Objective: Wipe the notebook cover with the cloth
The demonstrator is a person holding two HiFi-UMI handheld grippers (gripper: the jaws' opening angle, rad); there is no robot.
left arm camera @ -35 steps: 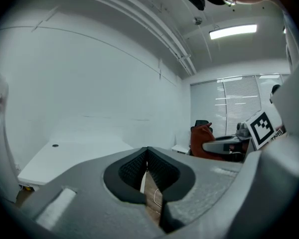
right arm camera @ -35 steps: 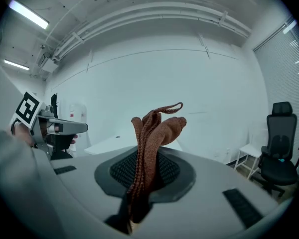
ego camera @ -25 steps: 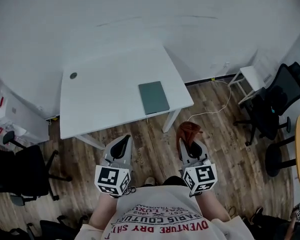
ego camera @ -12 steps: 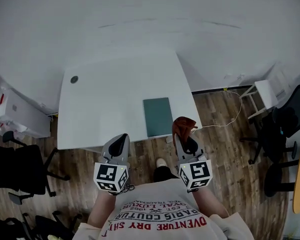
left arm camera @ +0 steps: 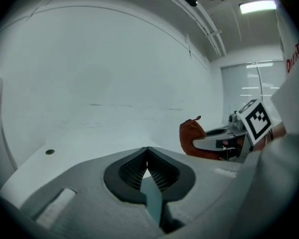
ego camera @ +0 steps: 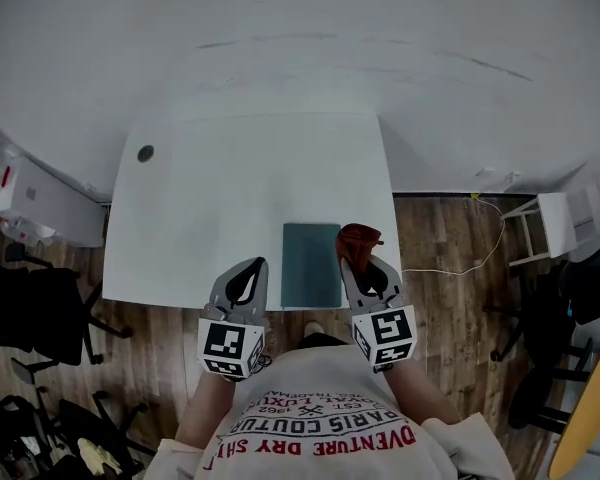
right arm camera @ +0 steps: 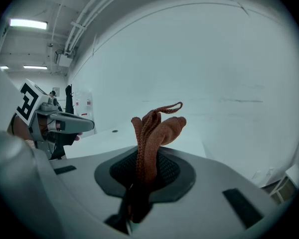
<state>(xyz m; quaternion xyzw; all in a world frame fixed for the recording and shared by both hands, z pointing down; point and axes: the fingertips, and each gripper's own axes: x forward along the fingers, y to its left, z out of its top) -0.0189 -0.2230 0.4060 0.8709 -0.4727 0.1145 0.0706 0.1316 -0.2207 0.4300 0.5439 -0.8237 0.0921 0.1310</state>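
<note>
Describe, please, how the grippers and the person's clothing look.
The left gripper and right gripper are grey tapered shells with dark ribbed claw linings; each carries a cube of black-and-white square markers. The person wears a white shirt with printed lettering.

left gripper (ego camera: 257, 266) closed, right gripper (ego camera: 352, 262) clamping cloth (ego camera: 359, 239)

White table (ego camera: 230, 198) with round grommet (ego camera: 145, 153), wooden floor (ego camera: 450, 228), black office chair (ego camera: 40, 303) at left, white cable (ego camera: 450, 271) on floor

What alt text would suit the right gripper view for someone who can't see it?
The right gripper has its jaws shut on a bunched rust-brown cloth that sticks up between them. Beyond lie a white table and a pale wall, with the left gripper at the left edge.
</note>
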